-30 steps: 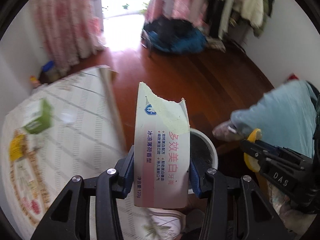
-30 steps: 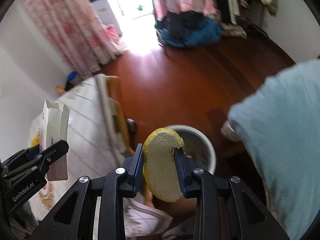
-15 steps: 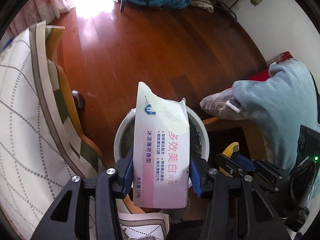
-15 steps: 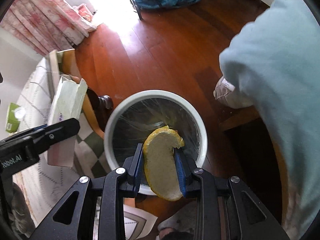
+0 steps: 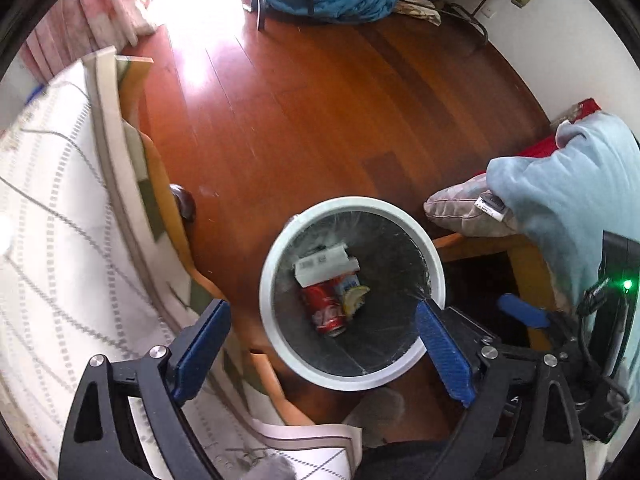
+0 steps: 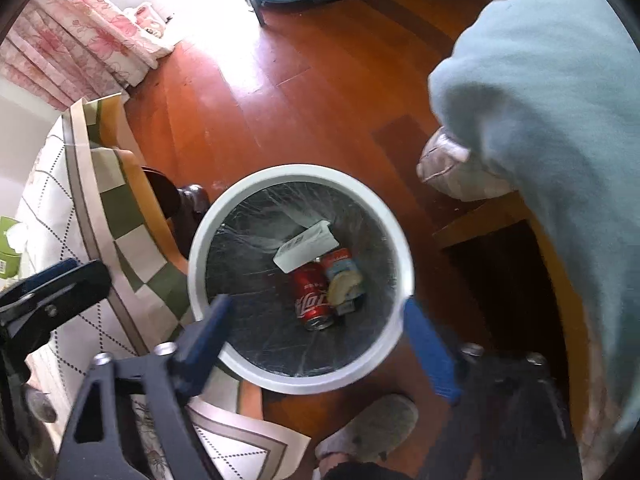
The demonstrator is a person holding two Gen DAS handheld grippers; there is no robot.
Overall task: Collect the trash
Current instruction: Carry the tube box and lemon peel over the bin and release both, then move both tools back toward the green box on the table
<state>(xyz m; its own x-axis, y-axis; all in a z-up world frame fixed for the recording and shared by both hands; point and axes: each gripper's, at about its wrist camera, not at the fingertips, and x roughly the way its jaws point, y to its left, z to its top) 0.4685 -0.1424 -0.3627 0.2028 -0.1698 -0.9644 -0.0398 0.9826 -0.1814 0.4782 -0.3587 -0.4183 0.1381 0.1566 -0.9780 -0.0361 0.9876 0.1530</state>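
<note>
Both tools hang over the white bin [image 5: 352,376] on the wooden floor [image 5: 312,120] — the left tool [image 5: 320,350] with its blue pads spread wide and empty, the right tool [image 6: 316,346] likewise released and holding nothing. At the bottom of the black-lined bin lie the white toothpaste box [image 6: 306,246], a red cola can [image 6: 312,296] and the yellow peel [image 6: 344,284] — box on top, peel just beside the can. The table [image 6: 52,184], under a patterned cloth, stands just left of the bin.
</note>
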